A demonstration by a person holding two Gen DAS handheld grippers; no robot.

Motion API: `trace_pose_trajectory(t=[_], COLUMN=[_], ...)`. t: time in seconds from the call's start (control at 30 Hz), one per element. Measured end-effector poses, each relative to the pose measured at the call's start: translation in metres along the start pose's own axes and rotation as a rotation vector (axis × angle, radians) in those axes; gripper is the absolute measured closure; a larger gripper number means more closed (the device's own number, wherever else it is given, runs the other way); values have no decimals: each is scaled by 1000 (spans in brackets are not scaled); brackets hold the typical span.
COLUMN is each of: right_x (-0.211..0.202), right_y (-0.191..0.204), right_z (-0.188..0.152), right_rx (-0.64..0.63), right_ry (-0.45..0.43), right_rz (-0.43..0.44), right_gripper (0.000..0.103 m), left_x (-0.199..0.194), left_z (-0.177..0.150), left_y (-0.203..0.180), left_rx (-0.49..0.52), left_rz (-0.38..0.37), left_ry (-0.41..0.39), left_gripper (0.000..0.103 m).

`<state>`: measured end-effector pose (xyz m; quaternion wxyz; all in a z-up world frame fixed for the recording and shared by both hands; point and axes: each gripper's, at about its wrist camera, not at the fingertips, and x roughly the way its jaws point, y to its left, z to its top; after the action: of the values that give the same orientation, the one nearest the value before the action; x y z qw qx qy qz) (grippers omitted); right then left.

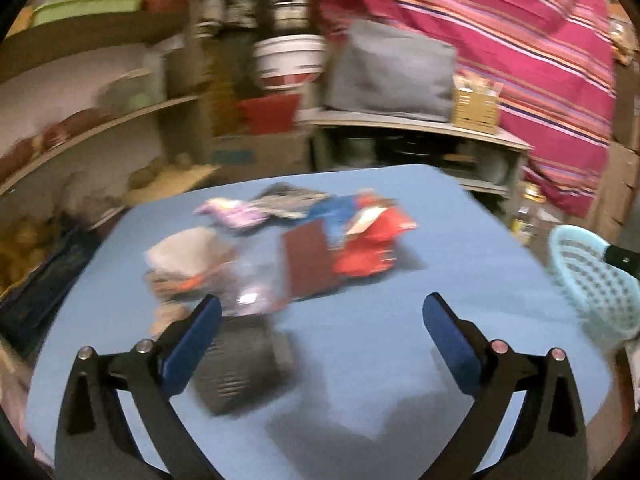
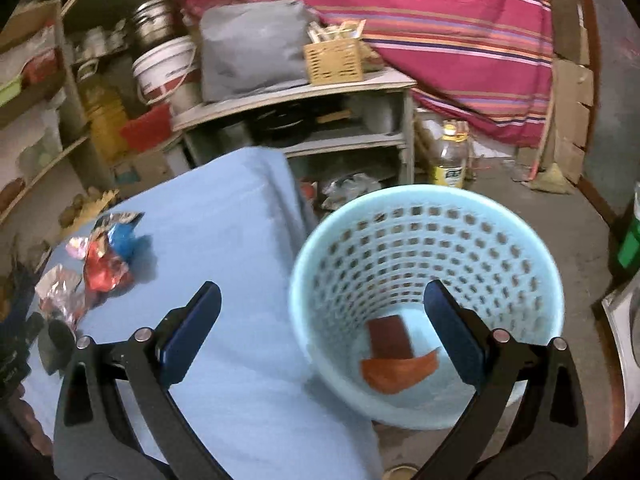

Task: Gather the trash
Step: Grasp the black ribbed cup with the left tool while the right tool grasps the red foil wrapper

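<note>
Left claw (image 1: 322,316), spread wide and empty, above blue surface (image 1: 400,360); right claw (image 2: 322,304), likewise wide and empty, over pale blue basket (image 2: 520,240) holding two brown scraps (image 2: 394,356). Beyond: crumpled wrappers (image 1: 320,236) on surface; cluttered shelves (image 1: 400,120) behind.

A striped pink cloth (image 2: 420,28) hangs behind a low shelf unit (image 2: 304,96). On it sit a grey bag (image 2: 252,48) and, just beside it, a wicker box (image 2: 334,62). A white bucket (image 2: 164,68) stands left; a bottle (image 2: 450,156) stands on the floor.
</note>
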<state>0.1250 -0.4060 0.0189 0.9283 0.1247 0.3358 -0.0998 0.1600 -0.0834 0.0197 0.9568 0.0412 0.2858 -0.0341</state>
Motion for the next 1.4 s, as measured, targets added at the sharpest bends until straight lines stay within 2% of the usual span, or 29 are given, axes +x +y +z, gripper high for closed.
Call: trace_pose_trajectory(t=[0.13, 0.27, 0.43, 0.57, 0.7, 0.8, 1.03, 1.3, 1.4], right_x=[13, 26, 38, 47, 56, 60, 71, 80, 86], right_y=[23, 40, 65, 87, 108, 122, 159, 213, 231], right_z=[-7, -15, -21, -22, -22, -21, -16, -9, -5], right_rx=[-41, -64, -110, -137, -153, -167, -187, -239, -247], right_ry=[28, 62, 80, 85, 88, 87, 74, 41, 36], right_rz=[-7, -13, -15, -9, 10, 21, 71, 135, 158], right_gripper=[4, 4, 4, 4, 4, 4, 4, 4, 4], left_x=[5, 20, 41, 53, 55, 58, 57, 39, 42], left_z=[-18, -31, -37, -37, -34, -33, -29, -6, 4], left_y=[36, 53, 55, 56, 55, 55, 59, 84, 97], left_rx=[-58, -98, -80, -79, -60, -49, -27, -19, -36], left_rz=[72, 70, 78, 43, 19, -11, -28, -26, -23], left_ry=[13, 73, 115, 159, 158, 167, 165, 82, 76], left_gripper=[5, 5, 5, 5, 7, 21, 21, 21, 21])
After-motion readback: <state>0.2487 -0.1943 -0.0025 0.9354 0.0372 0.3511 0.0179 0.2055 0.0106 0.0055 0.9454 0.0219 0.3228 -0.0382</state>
